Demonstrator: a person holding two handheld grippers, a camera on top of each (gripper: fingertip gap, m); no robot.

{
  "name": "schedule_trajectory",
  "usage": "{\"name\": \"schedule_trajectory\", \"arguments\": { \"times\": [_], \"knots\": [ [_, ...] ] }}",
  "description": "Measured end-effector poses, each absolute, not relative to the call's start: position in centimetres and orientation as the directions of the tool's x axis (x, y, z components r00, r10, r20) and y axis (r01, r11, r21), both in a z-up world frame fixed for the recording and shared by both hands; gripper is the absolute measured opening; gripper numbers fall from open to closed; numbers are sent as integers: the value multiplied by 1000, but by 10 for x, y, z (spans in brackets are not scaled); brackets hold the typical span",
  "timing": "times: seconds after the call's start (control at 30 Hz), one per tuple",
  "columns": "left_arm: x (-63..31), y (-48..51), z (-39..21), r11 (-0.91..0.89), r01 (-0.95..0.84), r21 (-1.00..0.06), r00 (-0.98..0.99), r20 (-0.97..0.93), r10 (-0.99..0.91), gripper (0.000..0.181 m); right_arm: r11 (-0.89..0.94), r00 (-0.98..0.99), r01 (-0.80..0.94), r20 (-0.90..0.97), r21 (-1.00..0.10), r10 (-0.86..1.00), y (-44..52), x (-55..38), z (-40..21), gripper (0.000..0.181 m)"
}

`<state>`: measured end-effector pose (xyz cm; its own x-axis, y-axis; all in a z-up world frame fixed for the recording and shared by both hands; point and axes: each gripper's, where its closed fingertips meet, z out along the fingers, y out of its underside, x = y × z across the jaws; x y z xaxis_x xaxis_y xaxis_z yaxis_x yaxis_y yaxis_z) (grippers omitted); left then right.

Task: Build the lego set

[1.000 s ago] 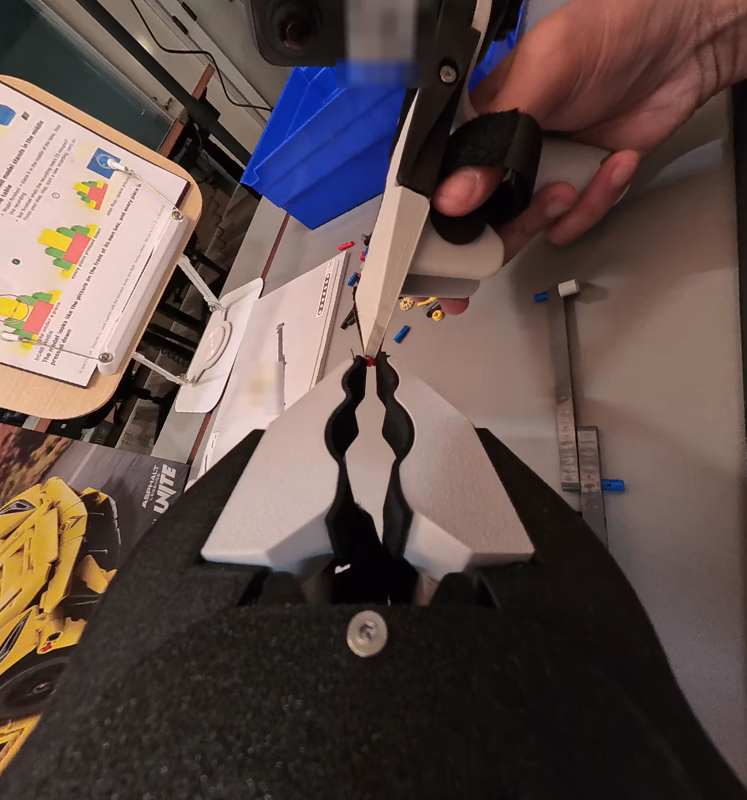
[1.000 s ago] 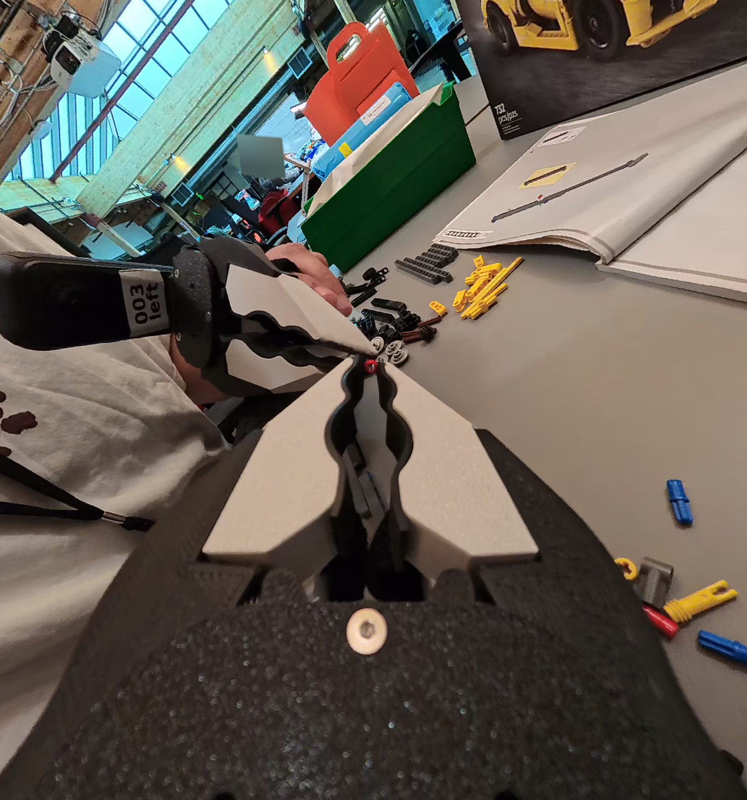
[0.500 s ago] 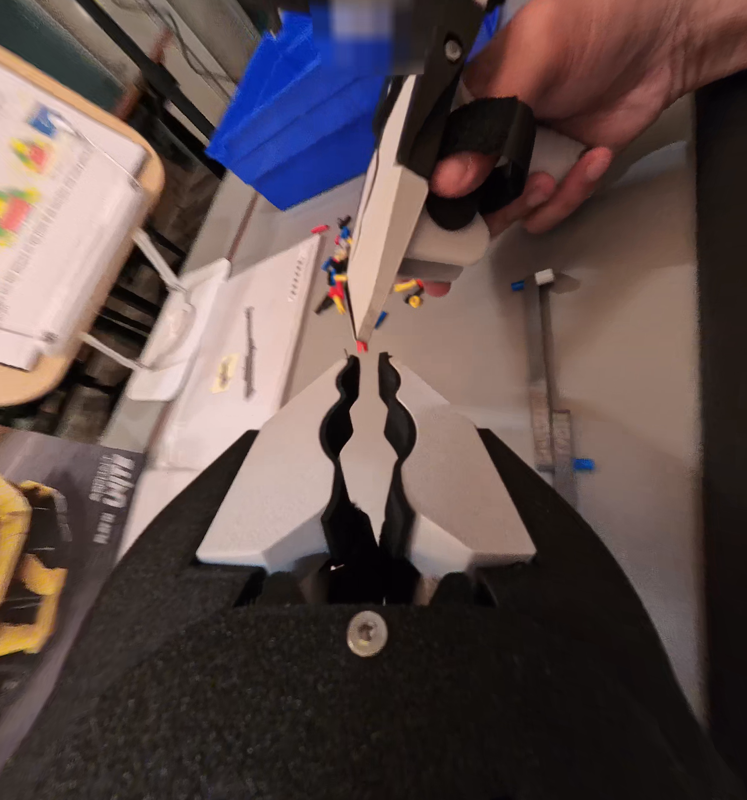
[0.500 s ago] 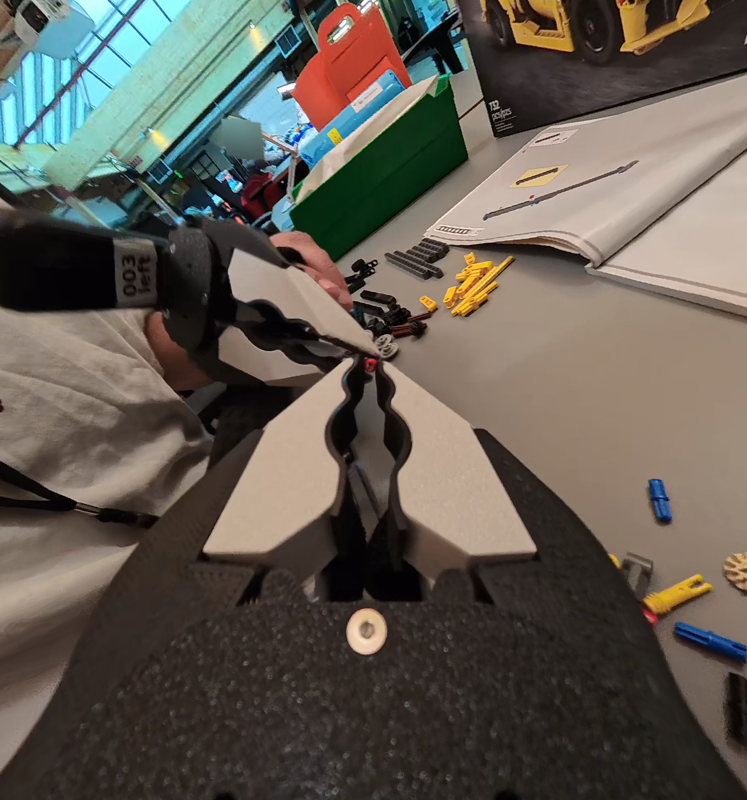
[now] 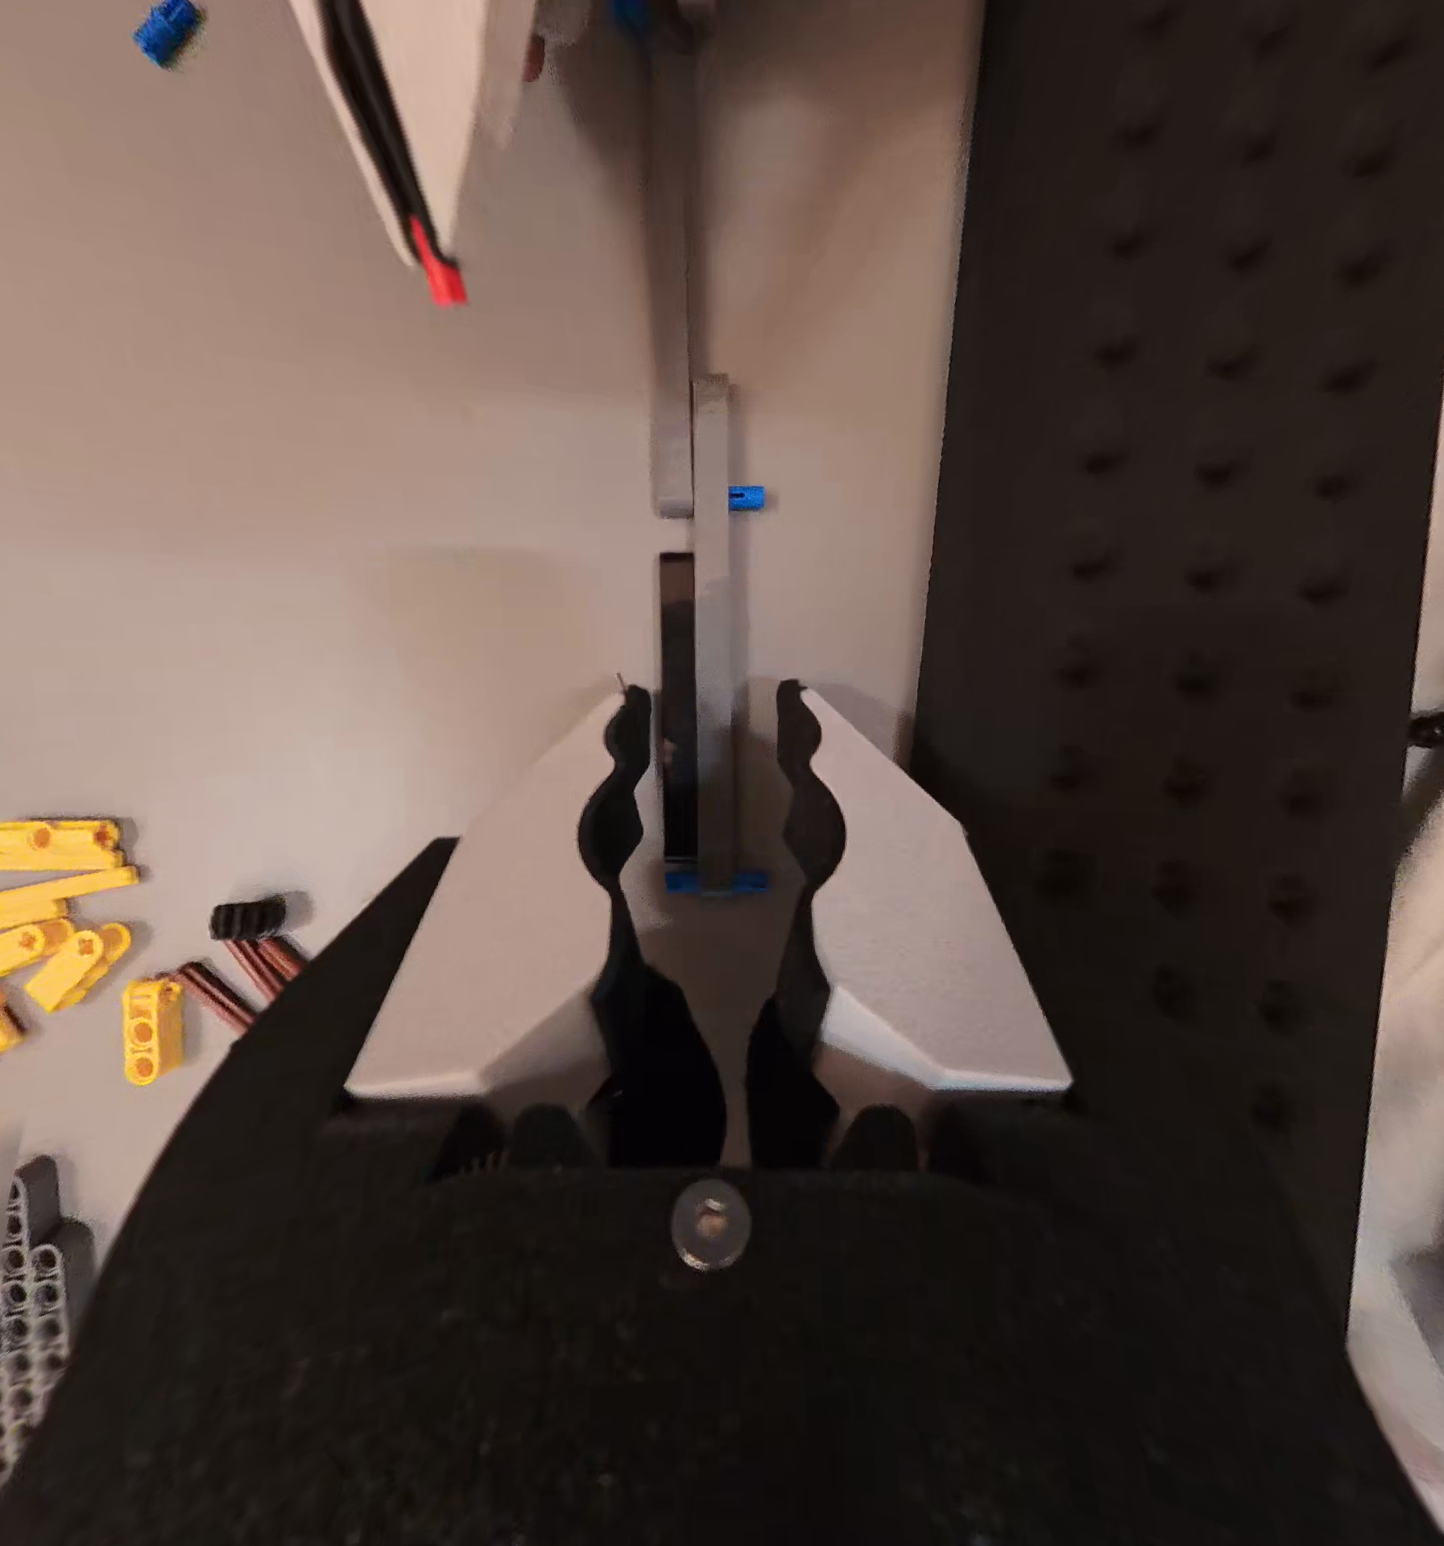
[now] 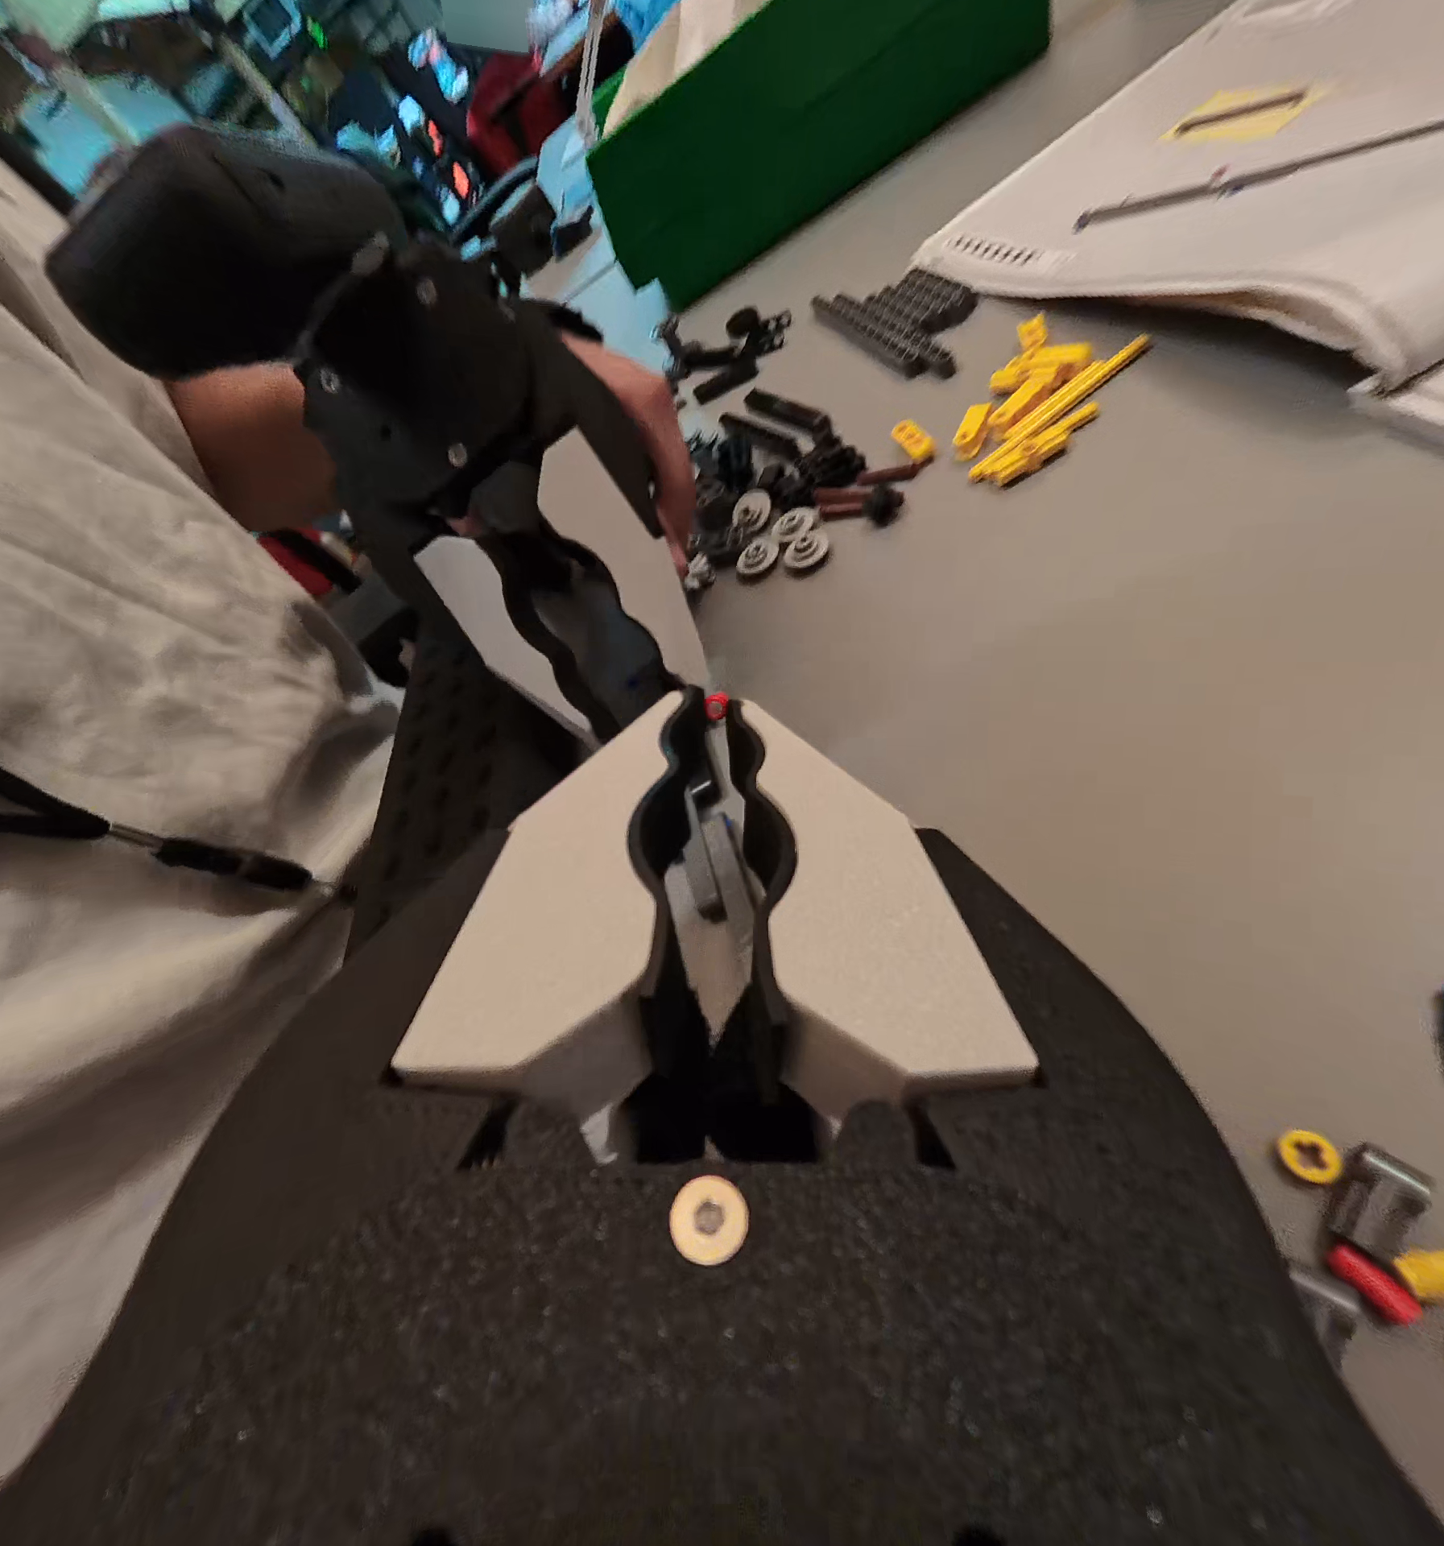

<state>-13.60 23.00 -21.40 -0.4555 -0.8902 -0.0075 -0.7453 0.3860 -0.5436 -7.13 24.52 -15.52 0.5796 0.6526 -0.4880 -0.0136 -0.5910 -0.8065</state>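
- The left gripper [image 5: 710,694] stood with its jaws apart and empty, straddling the near end of a grey beam assembly [image 5: 711,636] lying on the grey table [image 5: 283,502].
- Blue pins [image 5: 745,499] stuck out of that assembly at its side and near end.
- The right gripper [image 6: 714,707] was closed on a small red pin [image 6: 716,705] at its fingertips; in the left wrist view this pin hung at 11 o'clock.
- Yellow beams [image 5: 32,920] lay at 9 o'clock of the left gripper.
- Grey wheel hubs [image 6: 777,540] and black pieces lay at 12 o'clock in the right wrist view.

Open workshop hall, cluttered workstations and chairs [image 6: 492,201] upper left, green bin [image 6: 785,142] on grey bench [image 6: 1120,669]
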Motion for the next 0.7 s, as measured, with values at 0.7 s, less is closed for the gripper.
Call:
{"name": "schedule_trajectory", "arguments": {
  "times": [0.7],
  "knots": [
    [-118, 264, -180, 874, -460, -159, -390, -848, -359, 14, -442, 514, 696, -37, -566, 857, 239, -85, -175, 4]
  ]
}}
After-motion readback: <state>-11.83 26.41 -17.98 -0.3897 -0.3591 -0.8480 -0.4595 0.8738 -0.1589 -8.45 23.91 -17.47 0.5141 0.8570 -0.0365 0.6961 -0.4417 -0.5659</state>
